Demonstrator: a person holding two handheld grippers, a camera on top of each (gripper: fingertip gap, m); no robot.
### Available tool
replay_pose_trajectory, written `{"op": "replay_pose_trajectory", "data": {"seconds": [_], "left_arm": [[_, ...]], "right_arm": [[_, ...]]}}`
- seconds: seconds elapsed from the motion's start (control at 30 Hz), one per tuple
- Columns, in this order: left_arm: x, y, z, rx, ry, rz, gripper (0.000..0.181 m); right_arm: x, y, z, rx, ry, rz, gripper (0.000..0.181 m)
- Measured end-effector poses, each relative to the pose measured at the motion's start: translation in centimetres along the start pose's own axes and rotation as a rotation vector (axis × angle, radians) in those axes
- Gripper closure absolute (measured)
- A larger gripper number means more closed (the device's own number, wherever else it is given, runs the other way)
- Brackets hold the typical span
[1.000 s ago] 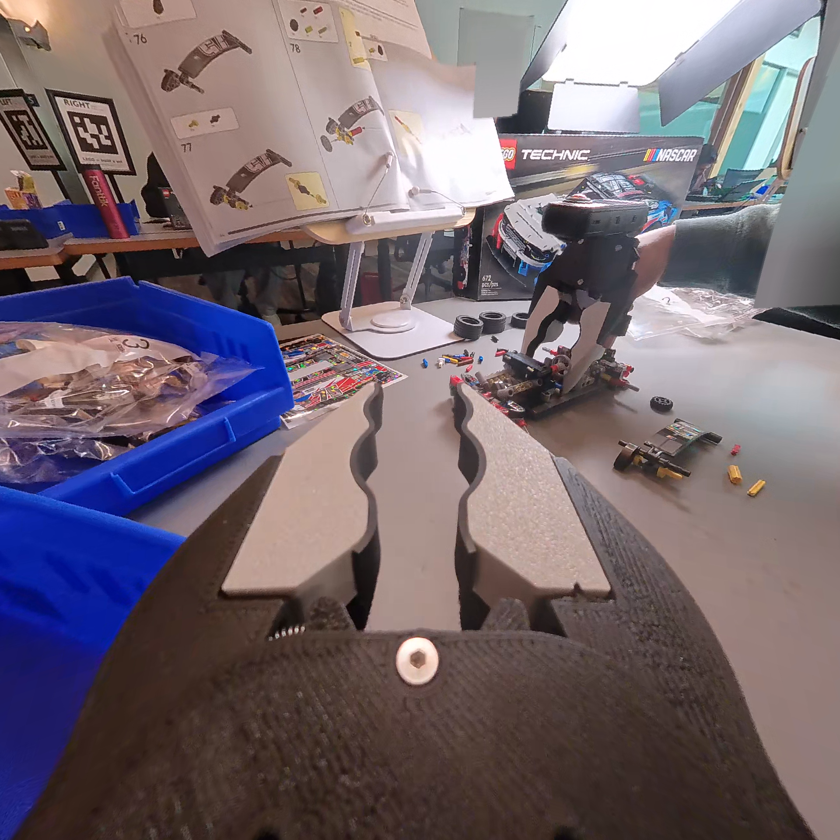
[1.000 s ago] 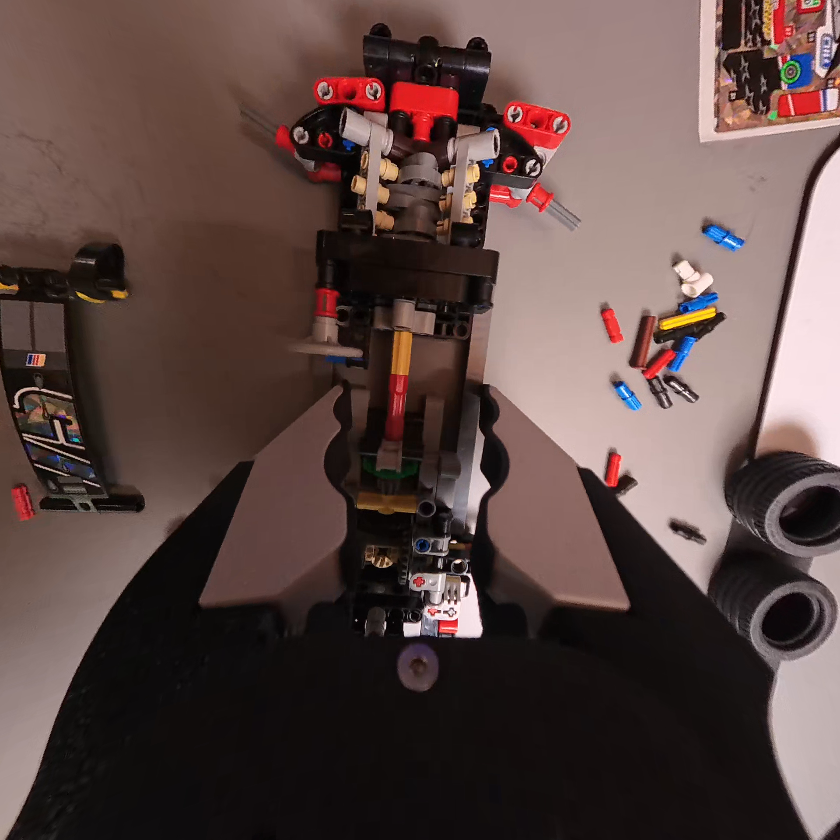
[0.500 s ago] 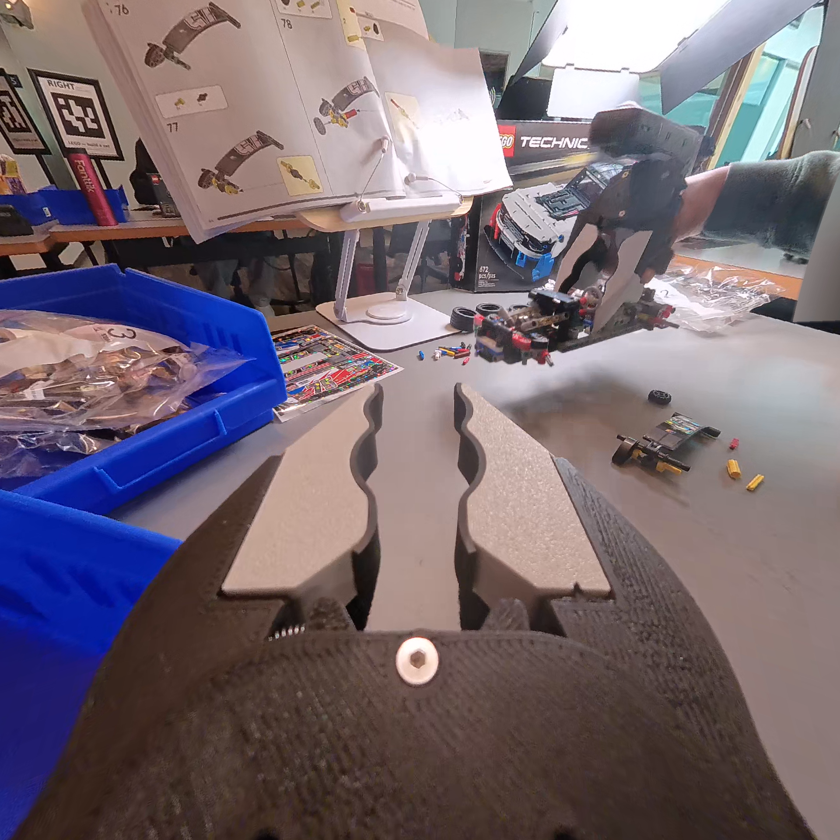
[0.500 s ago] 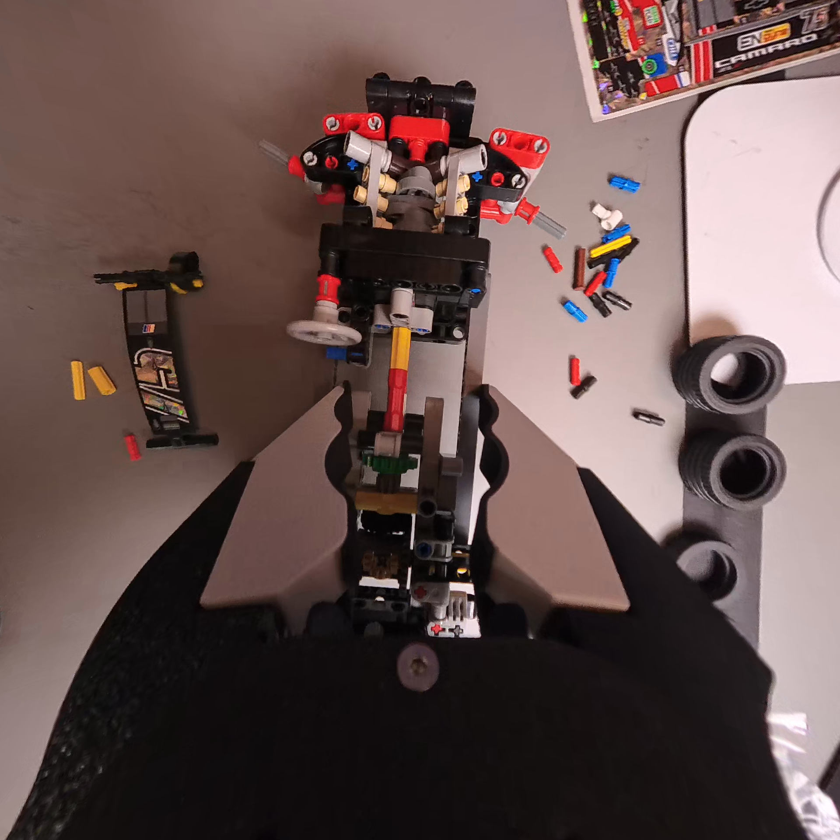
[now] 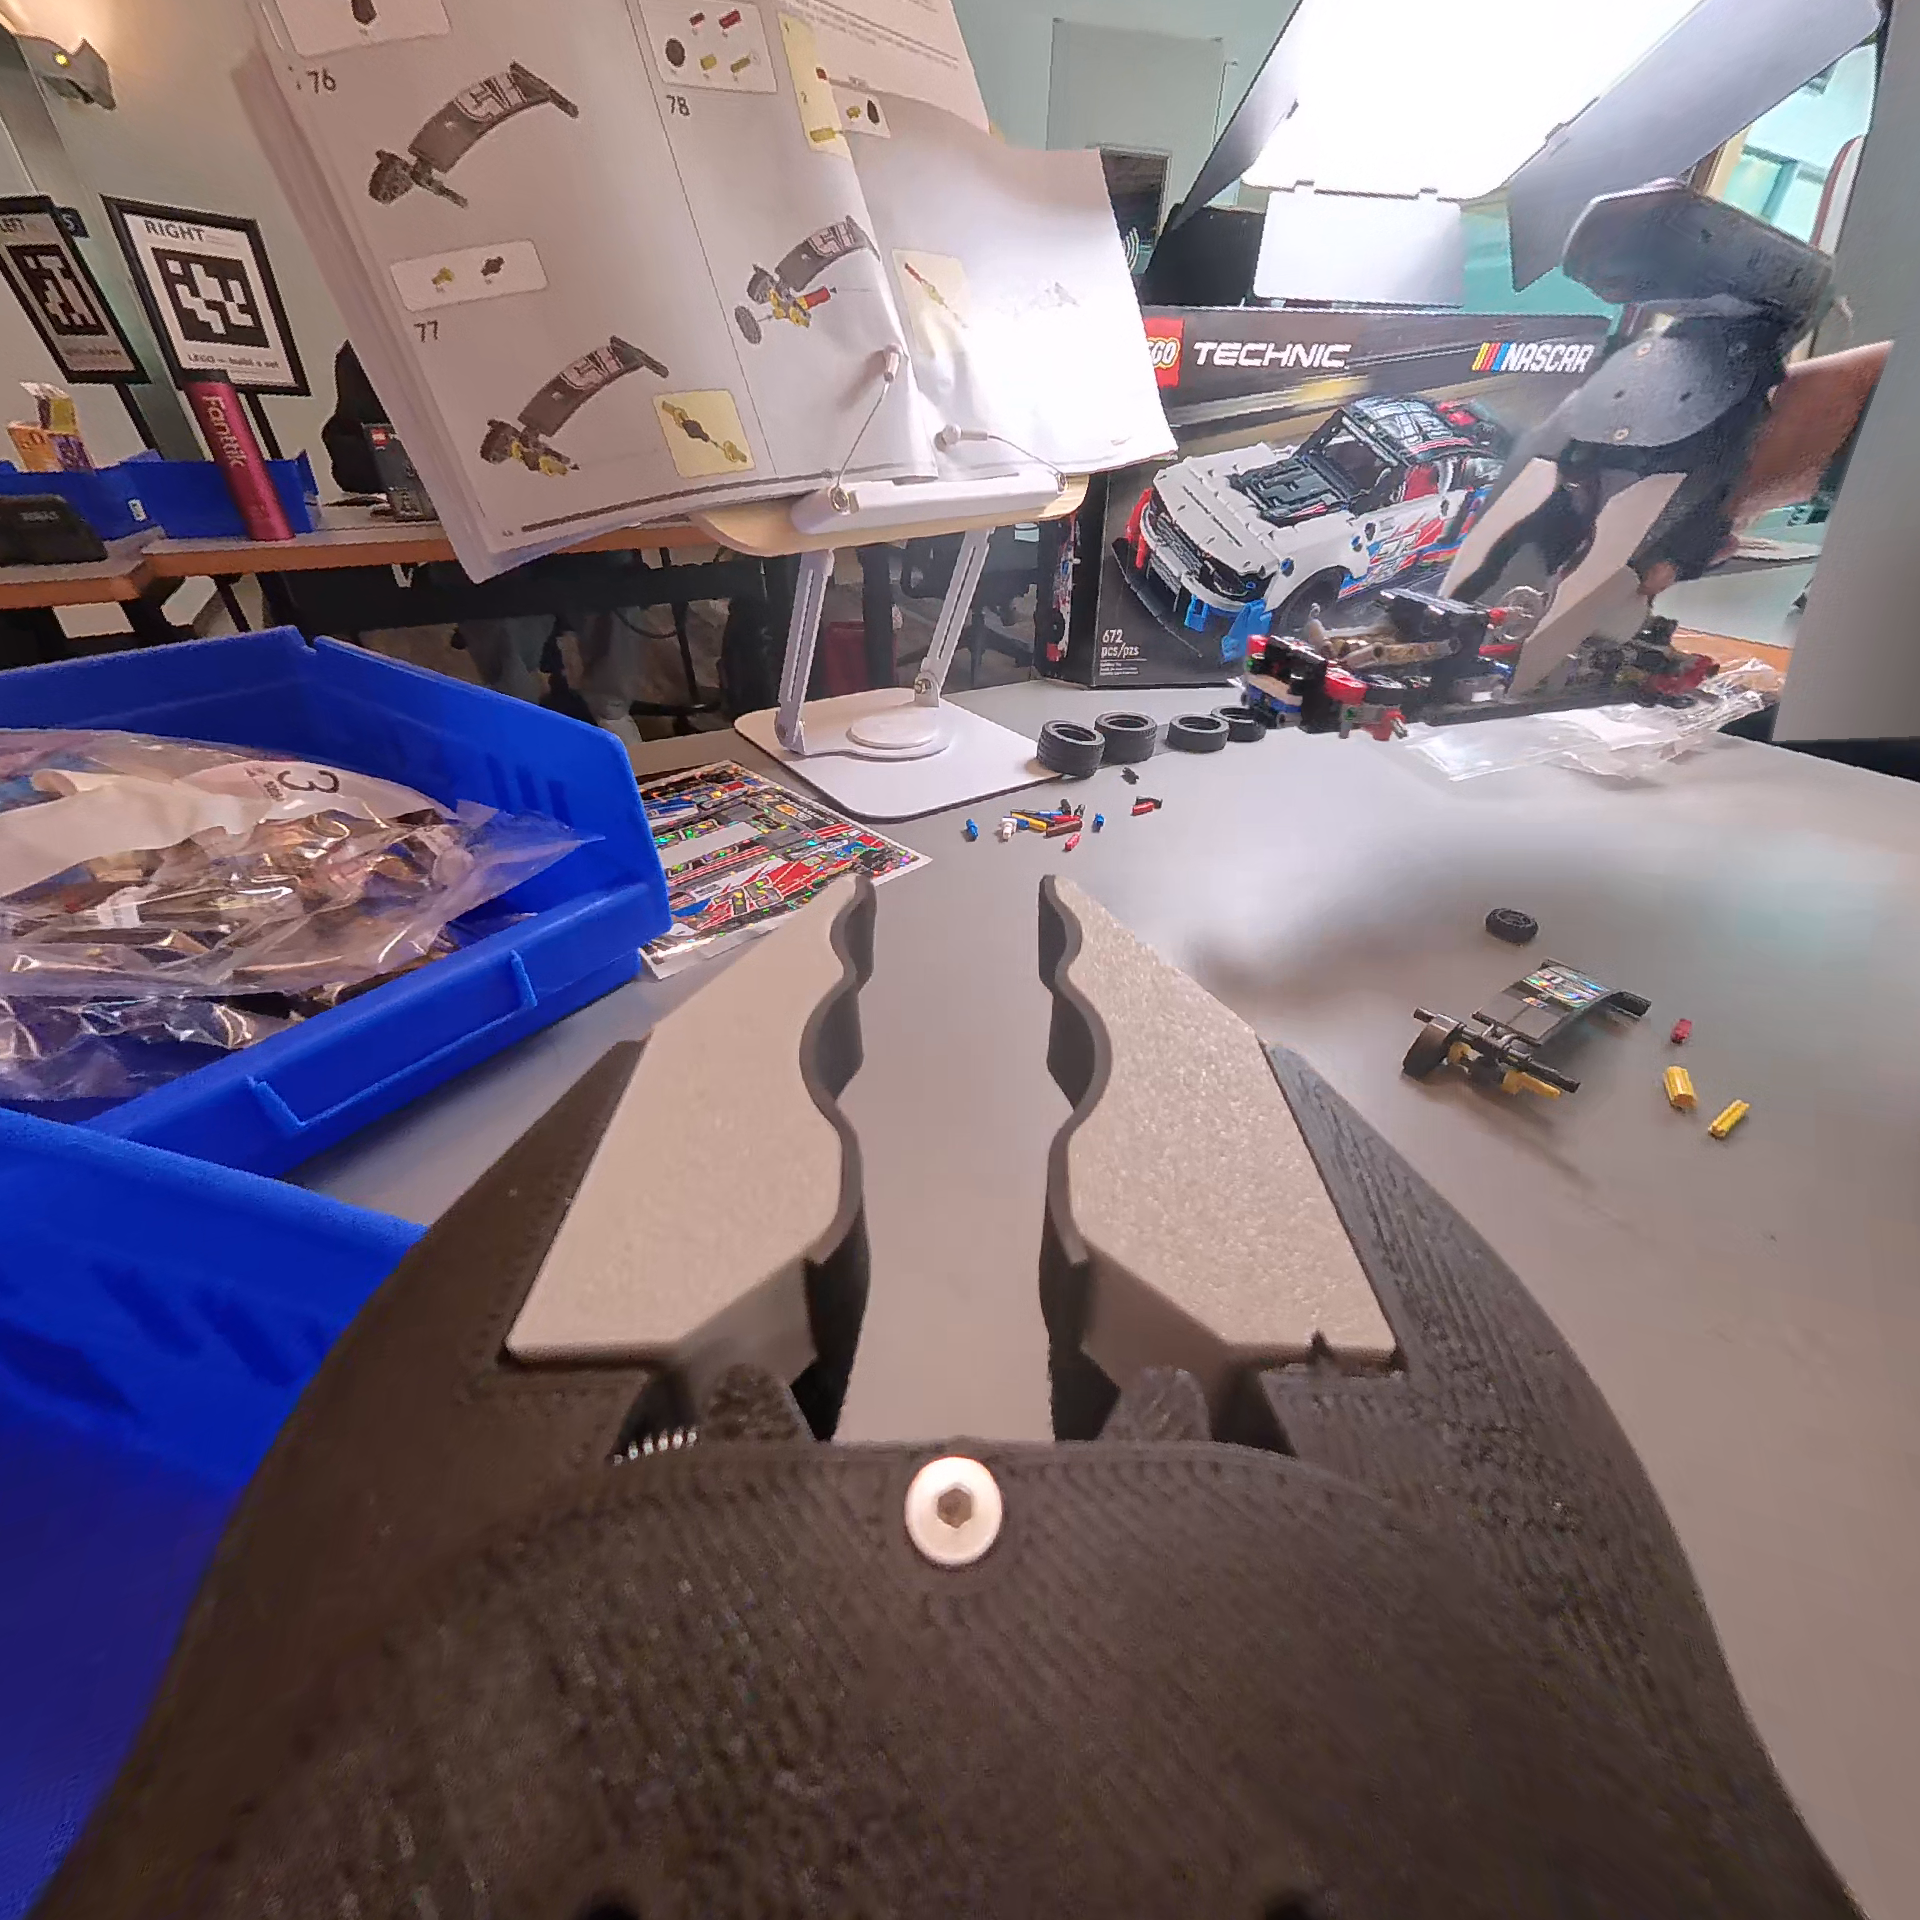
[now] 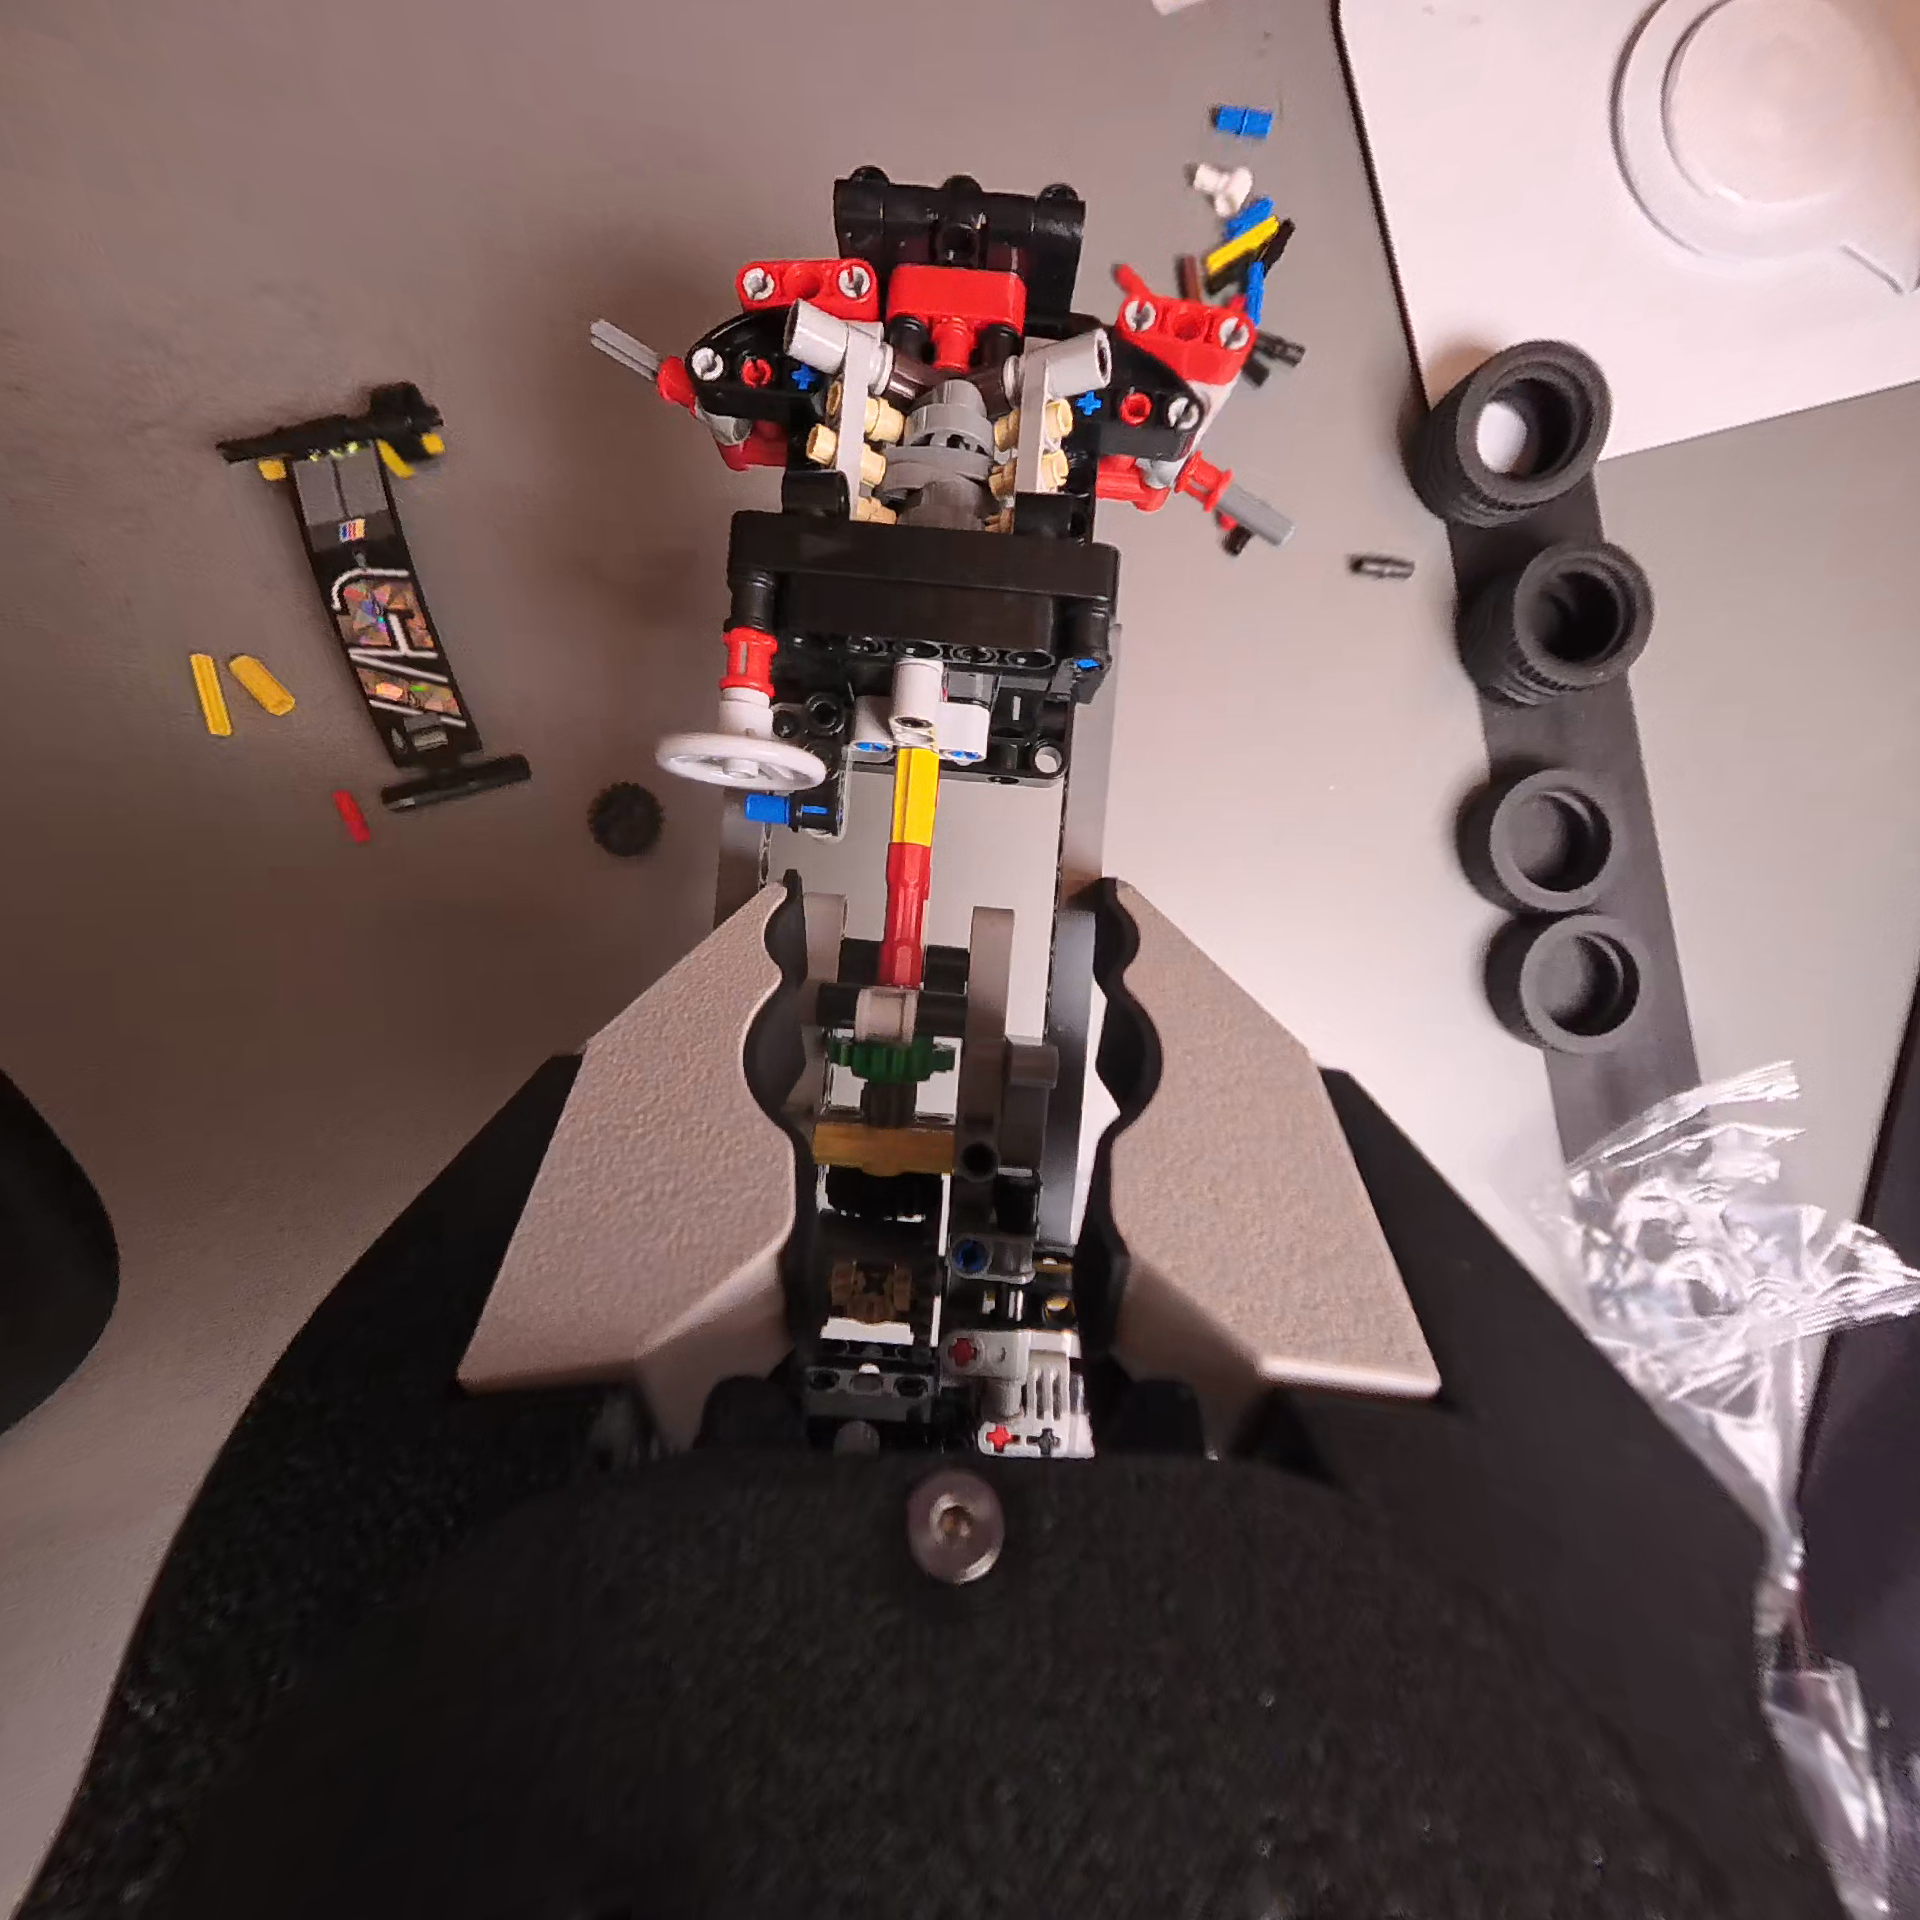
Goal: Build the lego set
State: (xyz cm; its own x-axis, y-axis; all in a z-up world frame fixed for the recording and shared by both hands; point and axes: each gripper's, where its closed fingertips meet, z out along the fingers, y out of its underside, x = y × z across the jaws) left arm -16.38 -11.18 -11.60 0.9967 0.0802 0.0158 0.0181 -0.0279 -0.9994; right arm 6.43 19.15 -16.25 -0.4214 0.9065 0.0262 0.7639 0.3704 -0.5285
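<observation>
Lego chassis (image 6: 925, 790), a long black, red and grey Technic car frame, sits clamped between the fingers of the right gripper (image 6: 940, 894), its rear end deep at the finger roots and its long axis running straight ahead along them, the red-and-black engine end well beyond the tips; the frame seems held clear of the grey table (image 6: 416, 156); left of the fingers lie a curved black stickered panel (image 6: 379, 613), two yellow pins (image 6: 239, 691) and a small black gear (image 6: 624, 818); right of them four black rubber tyres (image 6: 1548, 717) stand in a row, with a crumpled clear bag (image 6: 1704, 1247) nearer; the left gripper (image 5: 948, 894) has its grey fingers apart with nothing between them, low over bare table; left of those fingers a blue plastic bin (image 5: 343, 997) holds bagged parts, just ahead-left a coloured sticker sheet (image 5: 758, 862), ahead-right the same panel; farther off, up and to the right, the chassis lies roughly crosswise to the left fingers, so the right hand is plainly the nearer; only the left wrist view shows the open instruction booklet (image 5: 665, 260) on its white stand and the printed set box (image 5: 1320, 499); only the right wrist view shows the grip itself; I judge the next move to be bringing the frame closer or setting it down for the panel.
</observation>
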Motion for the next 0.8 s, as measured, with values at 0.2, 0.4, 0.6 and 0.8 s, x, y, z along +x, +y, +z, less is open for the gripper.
{"op": "replay_pose_trajectory", "data": {"seconds": [0.2,0.4,0.6,0.8], "left_arm": [[0.1,0.5,0.2,-0.020,0.001,0.004,0.151],[0.2,1.0,0.5,-0.043,0.007,0.008,0.151],[0.3,1.7,0.8,-0.069,0.011,0.010,0.151],[0.6,1.9,0.8,-0.081,0.026,0.007,0.149]], "right_arm": [[-1.3,2.5,1.0,-0.016,-0.022,0.026,0.129],[-2.0,3.1,3.4,-0.030,-0.047,0.001,0.129],[-1.2,1.3,6.3,-0.038,-0.057,-0.071,0.129],[-0.9,-1.1,8.7,-0.054,-0.057,-0.170,0.129]]}}
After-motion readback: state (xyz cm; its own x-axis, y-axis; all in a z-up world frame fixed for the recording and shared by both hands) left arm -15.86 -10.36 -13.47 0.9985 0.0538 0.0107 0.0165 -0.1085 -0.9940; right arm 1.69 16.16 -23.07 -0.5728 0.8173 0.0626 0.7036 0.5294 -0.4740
